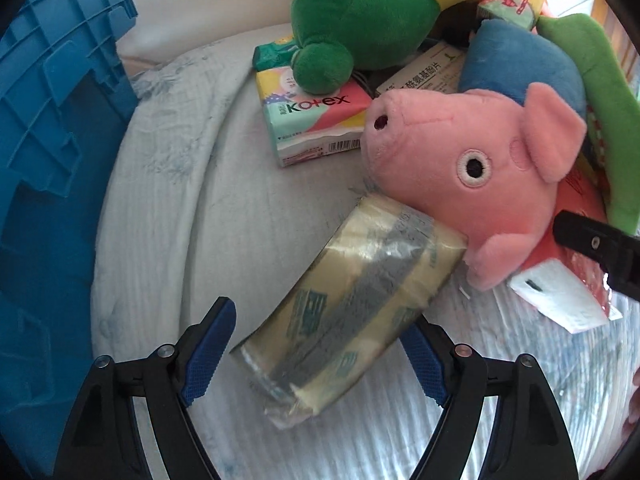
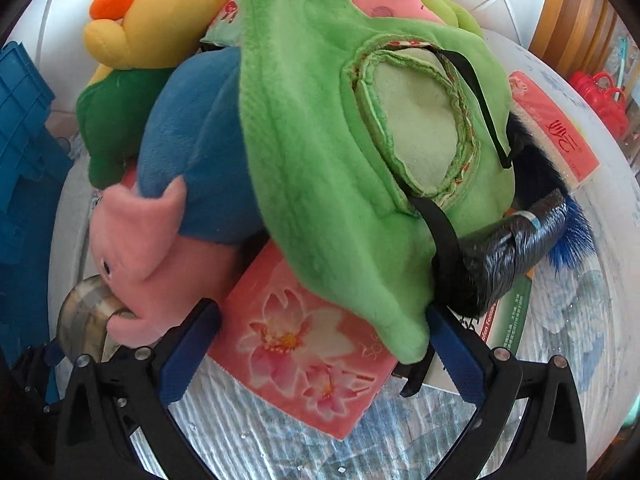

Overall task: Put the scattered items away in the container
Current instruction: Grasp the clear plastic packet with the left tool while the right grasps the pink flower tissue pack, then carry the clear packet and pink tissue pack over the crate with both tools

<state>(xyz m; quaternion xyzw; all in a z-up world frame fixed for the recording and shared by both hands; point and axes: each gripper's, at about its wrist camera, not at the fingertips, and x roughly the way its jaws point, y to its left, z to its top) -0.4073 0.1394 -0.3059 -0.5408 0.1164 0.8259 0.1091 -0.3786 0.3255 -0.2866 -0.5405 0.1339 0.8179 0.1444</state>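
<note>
A wrapped stack of clear tape rolls lies on the white quilted surface between the open fingers of my left gripper; whether the pads touch it I cannot tell. It leans on a pink pig plush. The blue crate stands at the left. My right gripper is open around the corner of a pink flowered tissue pack and the hem of a light green plush bag. The pig, tape and crate also show in the right wrist view.
A pile holds a dark green and yellow plush, a blue plush, a Kotex pack, a medicine box, a black roll and a red pack. My right gripper's finger enters the left view.
</note>
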